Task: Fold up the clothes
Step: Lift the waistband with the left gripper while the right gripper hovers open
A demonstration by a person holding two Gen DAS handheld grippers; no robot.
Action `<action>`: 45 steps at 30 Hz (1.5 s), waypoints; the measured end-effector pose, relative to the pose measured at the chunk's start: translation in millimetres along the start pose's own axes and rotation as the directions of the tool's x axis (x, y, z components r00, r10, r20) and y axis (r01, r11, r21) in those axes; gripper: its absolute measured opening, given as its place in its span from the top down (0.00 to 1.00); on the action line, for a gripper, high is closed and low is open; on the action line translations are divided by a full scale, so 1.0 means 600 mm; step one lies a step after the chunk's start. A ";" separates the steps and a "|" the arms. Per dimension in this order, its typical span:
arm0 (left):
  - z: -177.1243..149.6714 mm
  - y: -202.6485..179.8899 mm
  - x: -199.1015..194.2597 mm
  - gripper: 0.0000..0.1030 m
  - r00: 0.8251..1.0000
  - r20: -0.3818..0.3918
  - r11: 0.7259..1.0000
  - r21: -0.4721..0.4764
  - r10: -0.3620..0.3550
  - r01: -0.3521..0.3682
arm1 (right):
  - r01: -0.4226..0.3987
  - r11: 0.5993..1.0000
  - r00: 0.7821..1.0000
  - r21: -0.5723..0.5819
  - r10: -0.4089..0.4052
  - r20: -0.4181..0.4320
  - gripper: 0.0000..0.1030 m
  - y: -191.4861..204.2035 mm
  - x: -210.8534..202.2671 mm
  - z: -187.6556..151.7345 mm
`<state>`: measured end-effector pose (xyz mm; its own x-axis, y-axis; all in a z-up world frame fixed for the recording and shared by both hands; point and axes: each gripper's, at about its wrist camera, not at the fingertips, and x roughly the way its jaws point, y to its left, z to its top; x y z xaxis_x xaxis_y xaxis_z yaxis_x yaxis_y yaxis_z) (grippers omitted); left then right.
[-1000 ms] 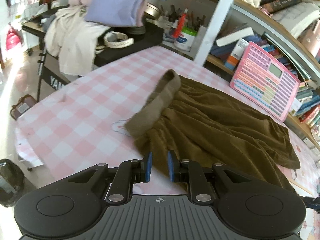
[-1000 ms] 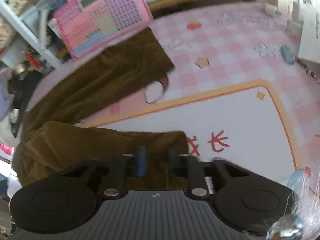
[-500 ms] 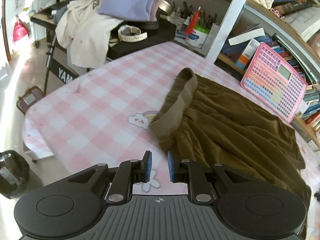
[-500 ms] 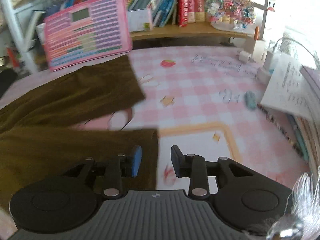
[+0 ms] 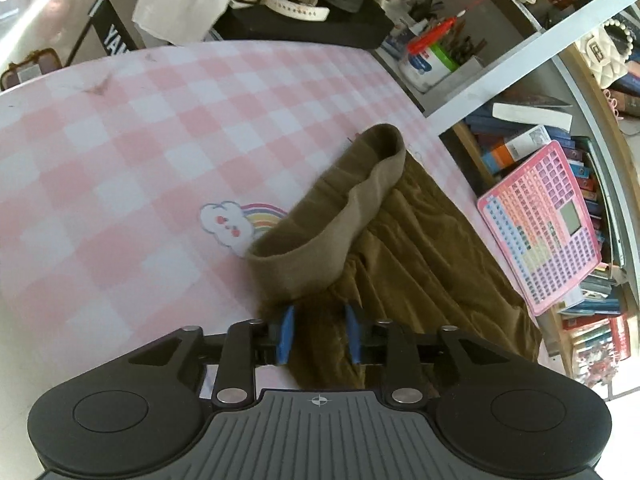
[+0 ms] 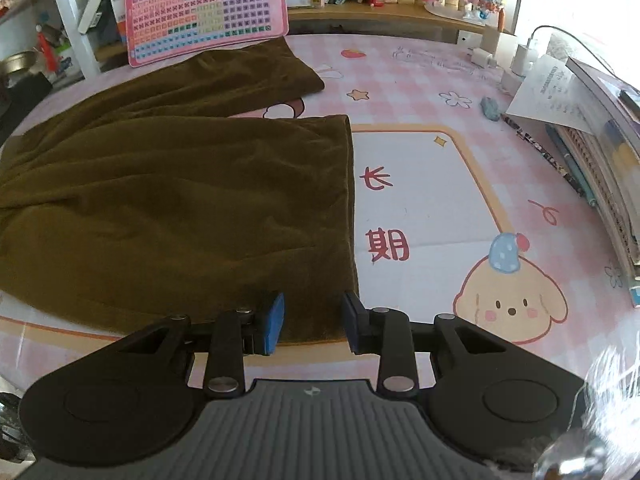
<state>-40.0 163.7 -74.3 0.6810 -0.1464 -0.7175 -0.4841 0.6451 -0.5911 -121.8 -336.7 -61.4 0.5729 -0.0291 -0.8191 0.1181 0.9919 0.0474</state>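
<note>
Olive-brown corduroy fills the space between both sets of blue pads. The left gripper has its fingers apart over the near corner of the trousers just below the ribbed waistband. The right gripper is likewise spread, straddling the near corner of one leg's hem. Neither looks clamped on cloth. The garment lies on the pink checked tablecloth, legs stretched toward the pink toy keyboard leaning at the shelf. The risk, I judge: each jaw may catch only the top layer, so a lift would open the leg and drag wrinkles in; the loose, rolled waistband could also slide and skew the fold.
</note>
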 end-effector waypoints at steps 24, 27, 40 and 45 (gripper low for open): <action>0.026 0.057 -0.048 1.00 1.000 -0.001 0.992 0.120 -0.028 0.028 | 0.073 0.995 0.997 -0.072 -0.076 -0.029 0.63 0.031 0.015 0.005; 0.031 0.070 -0.058 0.86 0.999 0.033 0.995 0.096 -0.024 0.021 | 0.072 0.995 0.997 -0.071 -0.074 -0.031 0.61 0.033 0.017 0.006; 0.064 -0.060 0.003 0.52 0.980 0.199 0.847 0.521 -0.003 -0.103 | 0.049 0.998 0.998 -0.048 -0.051 -0.033 0.53 0.035 0.021 0.009; 0.082 -0.098 0.051 0.52 0.982 0.186 0.817 0.568 -0.009 -0.100 | 0.051 0.996 0.999 0.073 -0.052 0.016 0.53 0.021 0.008 0.001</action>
<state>36.3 158.1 -43.6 0.7760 -0.0100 -0.6306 -0.1518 0.9675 -0.2021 -117.0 -324.4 -64.5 0.5791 -0.0826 -0.8111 0.2059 0.9774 0.0475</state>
